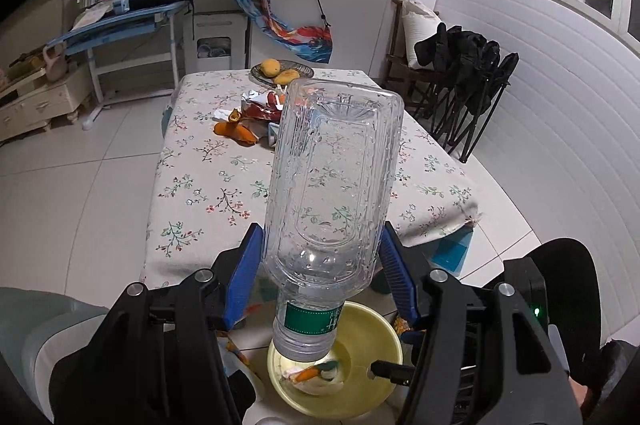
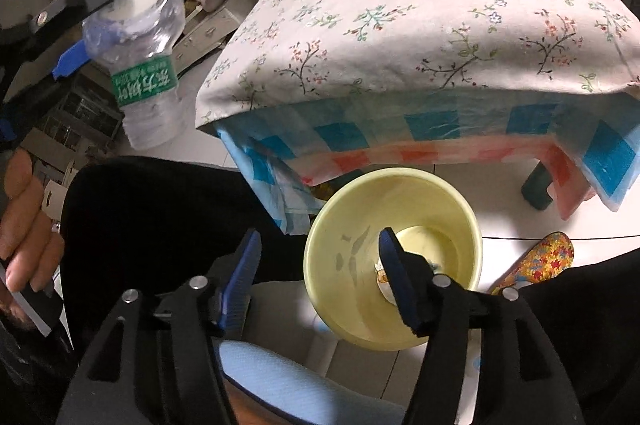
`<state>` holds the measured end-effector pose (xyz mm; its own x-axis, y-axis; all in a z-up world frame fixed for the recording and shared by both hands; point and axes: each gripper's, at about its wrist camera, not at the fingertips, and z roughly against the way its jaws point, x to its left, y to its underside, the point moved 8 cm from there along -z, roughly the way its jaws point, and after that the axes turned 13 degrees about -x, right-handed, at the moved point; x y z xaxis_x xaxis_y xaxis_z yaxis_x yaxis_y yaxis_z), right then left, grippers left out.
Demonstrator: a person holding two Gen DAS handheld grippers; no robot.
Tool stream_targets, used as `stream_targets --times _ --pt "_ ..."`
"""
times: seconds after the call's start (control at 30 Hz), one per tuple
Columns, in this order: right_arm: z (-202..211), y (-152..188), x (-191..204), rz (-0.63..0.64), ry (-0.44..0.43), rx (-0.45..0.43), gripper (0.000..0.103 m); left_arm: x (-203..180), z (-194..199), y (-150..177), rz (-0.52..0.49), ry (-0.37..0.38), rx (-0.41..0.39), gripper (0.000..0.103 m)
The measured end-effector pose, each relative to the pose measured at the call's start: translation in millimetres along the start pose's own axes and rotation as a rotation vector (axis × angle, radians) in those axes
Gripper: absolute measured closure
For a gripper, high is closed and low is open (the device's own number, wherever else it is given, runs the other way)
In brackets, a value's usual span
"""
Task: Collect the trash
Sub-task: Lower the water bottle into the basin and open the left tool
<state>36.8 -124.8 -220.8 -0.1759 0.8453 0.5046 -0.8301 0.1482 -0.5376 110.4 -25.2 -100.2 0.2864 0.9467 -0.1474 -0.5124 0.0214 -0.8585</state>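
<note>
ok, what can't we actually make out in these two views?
- Left wrist view: the bottle hides part of the wrappers on the table.
- Both views: scraps in the yellow bin are hidden by the bottle cap, or the right gripper finger.
- Right wrist view: left gripper cut off by the edge.

Your left claw [image 1: 322, 261] shows matte black linkage arms, round silver screw heads at the joints and ribbed blue pads [image 1: 244, 277] on both fingers. A small green light [image 1: 537, 312] glows on the black housing at its right. Your right claw [image 2: 318, 281] is built the same: black frame, silver screws, blue ribbed pads [image 2: 242, 279]. You're wearing dark trousers [image 2: 160, 217].
</note>
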Motion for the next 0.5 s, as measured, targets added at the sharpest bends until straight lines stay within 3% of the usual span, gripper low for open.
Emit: stream_targets --times 0.27,0.5 --pt "14.4 -16.0 -11.9 -0.062 0.03 -0.097 0.036 -6.9 3.8 6.9 0.003 0.015 0.016 0.047" --pt "34.3 -34.5 -24.7 -0.116 0.06 -0.218 0.035 -22.6 0.8 38.2 0.021 0.064 0.085 0.047"
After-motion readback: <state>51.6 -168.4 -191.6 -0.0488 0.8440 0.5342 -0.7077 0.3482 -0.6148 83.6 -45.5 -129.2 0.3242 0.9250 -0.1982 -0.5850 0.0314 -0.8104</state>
